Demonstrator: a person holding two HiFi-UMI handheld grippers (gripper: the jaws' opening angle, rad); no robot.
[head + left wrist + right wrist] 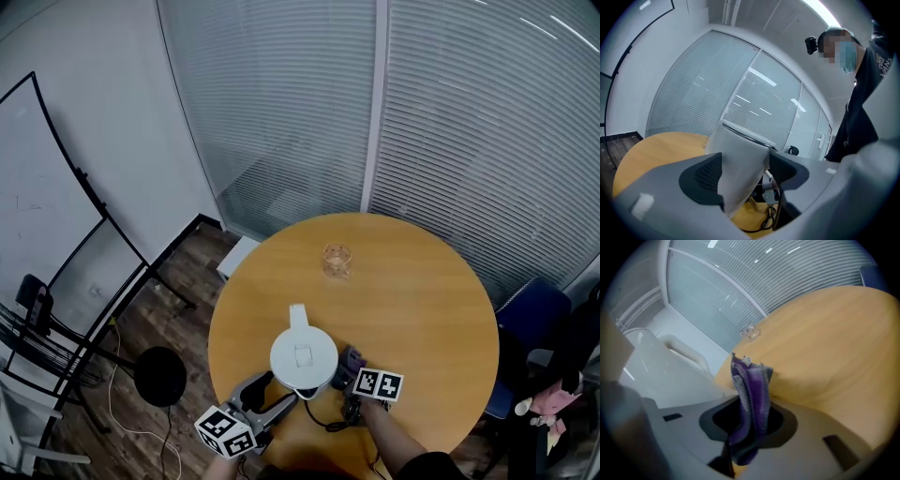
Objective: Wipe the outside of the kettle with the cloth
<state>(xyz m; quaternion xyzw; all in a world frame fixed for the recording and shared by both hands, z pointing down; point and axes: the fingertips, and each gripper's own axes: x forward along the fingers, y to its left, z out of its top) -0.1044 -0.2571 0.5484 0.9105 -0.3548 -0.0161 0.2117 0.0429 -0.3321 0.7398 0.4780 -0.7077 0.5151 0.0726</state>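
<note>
The white kettle (304, 356) stands upright at the lower centre of the round table (422, 309), lid closed so its contents are hidden, spout pointing toward the frame's top, where 1 clear glass (337, 260) sits, its contents unreadable. The left gripper (745, 171) clamps the kettle's near side. The right gripper (750, 416) pinches a purple cloth (752, 390) beside the kettle's right flank.

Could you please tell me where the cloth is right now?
The purple cloth is clamped between the fingers of the right gripper, just right of the white kettle near the round table's front edge in the head view.
</note>
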